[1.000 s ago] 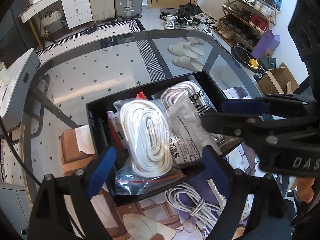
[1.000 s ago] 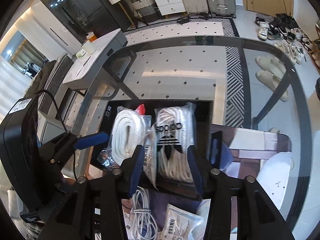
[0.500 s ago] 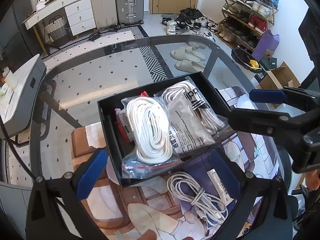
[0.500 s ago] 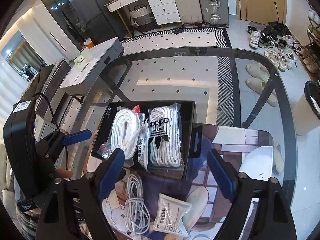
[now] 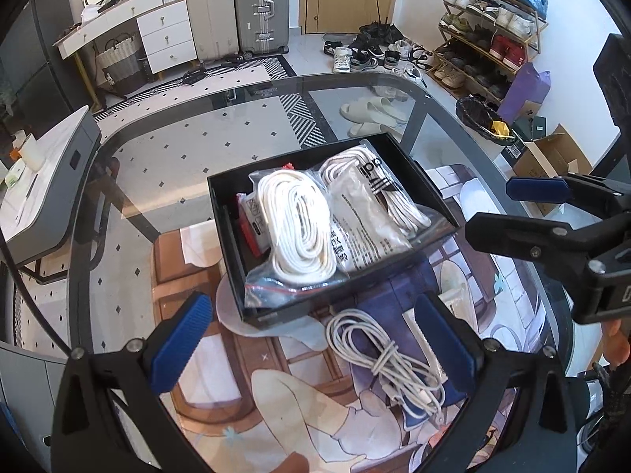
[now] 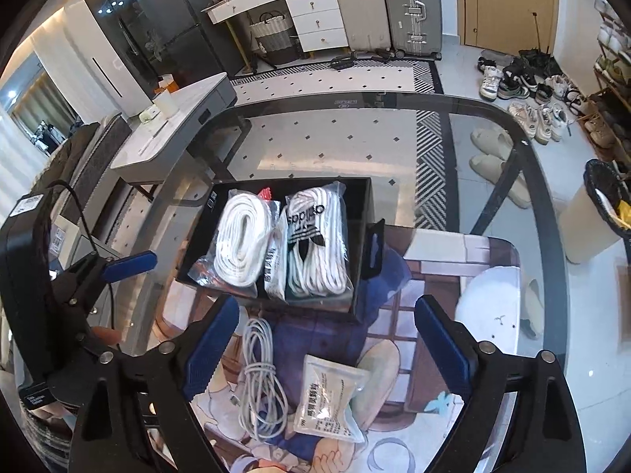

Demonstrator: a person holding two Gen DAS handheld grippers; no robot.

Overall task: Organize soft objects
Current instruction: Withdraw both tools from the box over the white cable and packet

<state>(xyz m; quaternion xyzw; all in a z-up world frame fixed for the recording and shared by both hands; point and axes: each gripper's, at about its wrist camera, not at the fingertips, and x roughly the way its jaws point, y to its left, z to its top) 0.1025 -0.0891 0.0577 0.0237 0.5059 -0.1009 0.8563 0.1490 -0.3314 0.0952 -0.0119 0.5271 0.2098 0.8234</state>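
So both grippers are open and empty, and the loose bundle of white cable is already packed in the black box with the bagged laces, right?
Not quite. The loose white cable lies on the printed mat, outside the black box, as the right wrist view shows. The rest holds: left gripper and right gripper are open and empty.

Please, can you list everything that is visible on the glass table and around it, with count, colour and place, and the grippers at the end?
black box: 1, black, on the table, partly on the mat
bagged white laces: 1 bag, white, left in the box
adidas lace bag: 1, white with black logo, right in the box
loose cable: 1 coil, white-grey, on the mat in front of the box
small flat packet: 1, clear and white, on the mat right of the cable
printed mat: 1, multicoloured, on the glass table
suitcases: 2, beige and grey, by the far wall
slippers: 1 pair, cream, on the floor
left gripper: black with blue pads, open
right gripper: black with blue pads, open
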